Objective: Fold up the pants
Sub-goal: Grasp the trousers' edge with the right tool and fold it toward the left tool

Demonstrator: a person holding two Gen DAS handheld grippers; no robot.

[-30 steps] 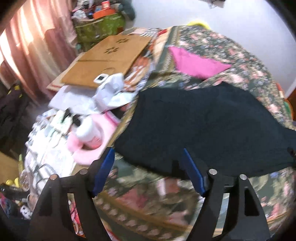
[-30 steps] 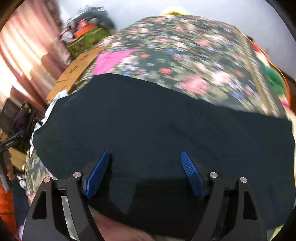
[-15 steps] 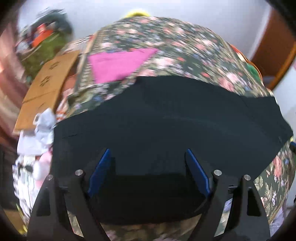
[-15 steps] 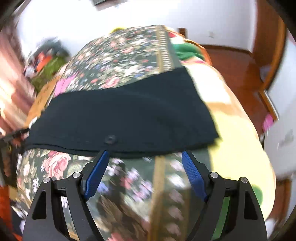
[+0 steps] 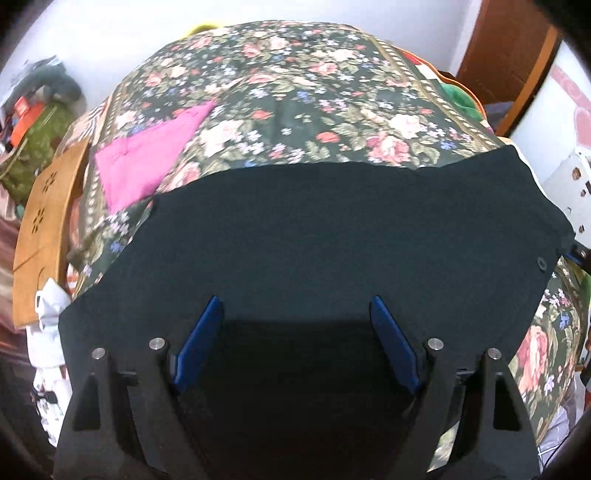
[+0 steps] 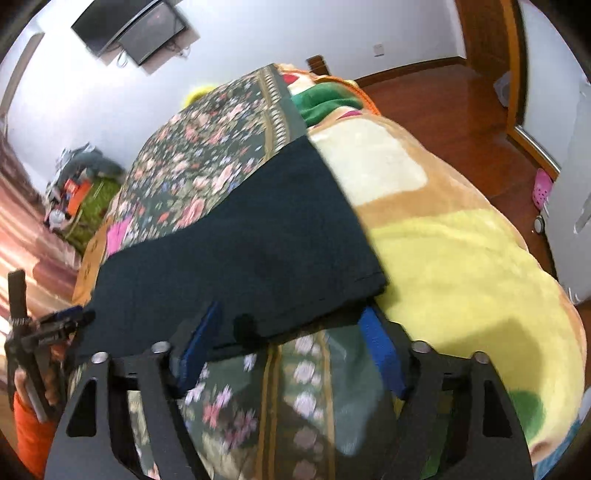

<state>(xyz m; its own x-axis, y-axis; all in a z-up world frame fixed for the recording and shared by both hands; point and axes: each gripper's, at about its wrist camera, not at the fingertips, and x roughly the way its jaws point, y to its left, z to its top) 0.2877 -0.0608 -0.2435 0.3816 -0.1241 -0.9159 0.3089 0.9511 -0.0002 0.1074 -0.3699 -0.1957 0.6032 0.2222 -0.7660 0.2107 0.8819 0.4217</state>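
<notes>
Left gripper [image 5: 295, 339] hovers wide open over the dark pants [image 5: 332, 229], holding nothing. Right gripper [image 6: 288, 343] has just been closing, half-open around the buttoned near hem, pads not visibly pressing. Risk: it pinches only the top layer, skewing the fold.

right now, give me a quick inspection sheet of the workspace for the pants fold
surface: floral bedspread on a bed, yellow blanket at one side
job's things: dark pants spread flat across the bed, button at one end
clutter: pink cloth, brown board, white items off the edge
tongs: left tongs open above the pants; right tongs just been closing at the pants' button edge, grip unclear
cables: nothing seen
surroundings: wall screen, wooden floor
</notes>
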